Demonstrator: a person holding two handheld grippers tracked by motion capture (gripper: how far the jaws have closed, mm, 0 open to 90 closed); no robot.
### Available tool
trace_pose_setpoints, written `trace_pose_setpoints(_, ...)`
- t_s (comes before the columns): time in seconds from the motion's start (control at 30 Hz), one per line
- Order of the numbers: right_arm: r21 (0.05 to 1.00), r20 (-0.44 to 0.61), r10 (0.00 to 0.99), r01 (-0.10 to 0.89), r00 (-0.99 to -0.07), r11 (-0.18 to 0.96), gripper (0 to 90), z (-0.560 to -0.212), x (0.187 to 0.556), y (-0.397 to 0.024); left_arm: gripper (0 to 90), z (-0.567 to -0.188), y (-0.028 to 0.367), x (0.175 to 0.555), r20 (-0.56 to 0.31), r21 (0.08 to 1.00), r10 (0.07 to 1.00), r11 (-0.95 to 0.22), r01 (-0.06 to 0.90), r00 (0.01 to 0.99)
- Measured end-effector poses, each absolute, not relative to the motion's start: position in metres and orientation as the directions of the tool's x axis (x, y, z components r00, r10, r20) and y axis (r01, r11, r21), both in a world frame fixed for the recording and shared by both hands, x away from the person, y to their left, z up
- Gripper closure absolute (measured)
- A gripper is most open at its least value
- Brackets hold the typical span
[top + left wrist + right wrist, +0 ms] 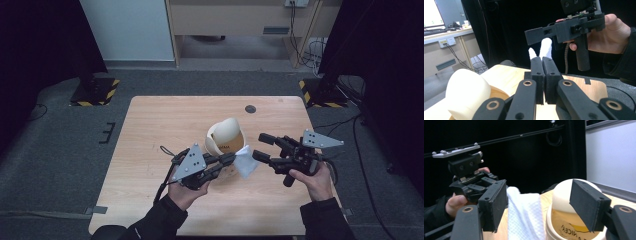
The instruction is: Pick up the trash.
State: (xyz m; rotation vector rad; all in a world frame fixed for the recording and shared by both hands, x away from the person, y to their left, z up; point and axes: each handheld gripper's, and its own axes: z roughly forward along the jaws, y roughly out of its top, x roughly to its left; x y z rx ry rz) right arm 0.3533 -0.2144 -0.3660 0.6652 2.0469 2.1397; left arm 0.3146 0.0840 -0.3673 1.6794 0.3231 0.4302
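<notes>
1. My left gripper point(231, 159) has its jaws pressed together on a white tissue point(246, 161), which sticks out past the tips; in the left gripper view two corners of the tissue point(546, 48) rise above the closed jaws.
2. My right gripper point(263, 146) stands with its jaws spread, pads touching nothing. In the right gripper view the tissue point(525, 216) hangs between the two pads, clear of both.
3. The tissue is soft, with a fine dimpled weave, and is held above the table point(150, 140) just right of the bin point(225, 136).
4. The bin is small, round and cream plastic with a domed swing lid. Its tan band carries dark print; I can read only "NICE" in the right gripper view point(571, 232).
5. The table is pale wood grain with rounded corners. Its left half and far edge lie bare, with a dark round spot point(250, 109) near the far edge.
6. Grey carpet point(60, 145) surrounds the table.
</notes>
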Motion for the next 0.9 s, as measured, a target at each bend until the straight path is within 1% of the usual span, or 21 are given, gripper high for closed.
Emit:
trace_pose_setpoints(0.27,0.97,0.242,0.323,0.238,-0.915,-0.05,29.6,-0.372,0.3539,-0.2062,87.7,-0.3654,0.0805,0.314,0.101,0.989,0.432,-0.143,-0.043,0.896)
trace_pose_setpoints(0.37,0.969,0.246,0.299,0.245,-0.922,-0.04,33.1,-0.3737,0.3539,-0.204,87.7,-0.364,0.0795,0.3128,0.108,0.988,0.423,-0.145,-0.051,0.9)
trace_pose_setpoints(0.4,0.97,0.242,0.292,0.243,-0.925,-0.034,35.5,-0.3742,0.3539,-0.2037,87.7,-0.3639,0.0792,0.3127,0.11,0.988,0.421,-0.147,-0.051,0.901)
trace_pose_setpoints(0.47,0.97,0.237,0.278,0.241,-0.931,-0.02,44.4,-0.375,0.3536,-0.2038,87.7,-0.3642,0.0787,0.3127,0.11,0.987,0.421,-0.152,-0.05,0.9)
trace_pose_setpoints(0.53,0.97,0.238,0.265,0.243,-0.934,-0.015,57.3,-0.3754,0.3523,-0.2042,87.6,-0.365,0.0783,0.3129,0.109,0.987,0.421,-0.154,-0.047,0.9)
trace_pose_setpoints(0.63,0.969,0.241,0.265,0.247,-0.934,-0.008,72.8,-0.3752,0.3505,-0.2058,87.5,-0.3663,0.0781,0.313,0.104,0.987,0.423,-0.155,-0.041,0.9)
trace_pose_setpoints(0.7,0.968,0.242,0.263,0.25,-0.934,-0.003,81.4,-0.3747,0.3493,-0.2071,87.2,-0.3668,0.0783,0.3132,0.095,0.988,0.424,-0.152,-0.032,0.901)
trace_pose_setpoints(0.8,0.967,0.245,0.256,0.254,-0.935,0.001,85.8,-0.3746,0.3483,-0.208,85.8,-0.3677,0.0796,0.3137,0.073,0.99,0.424,-0.143,-0.013,0.903)
trace_pose_setpoints(0.9,0.966,0.245,0.246,0.256,-0.938,0.013,86.9,-0.3751,0.3478,-0.2077,81.3,-0.3693,0.0827,0.3137,0.059,0.991,0.436,-0.135,0.0,0.898)
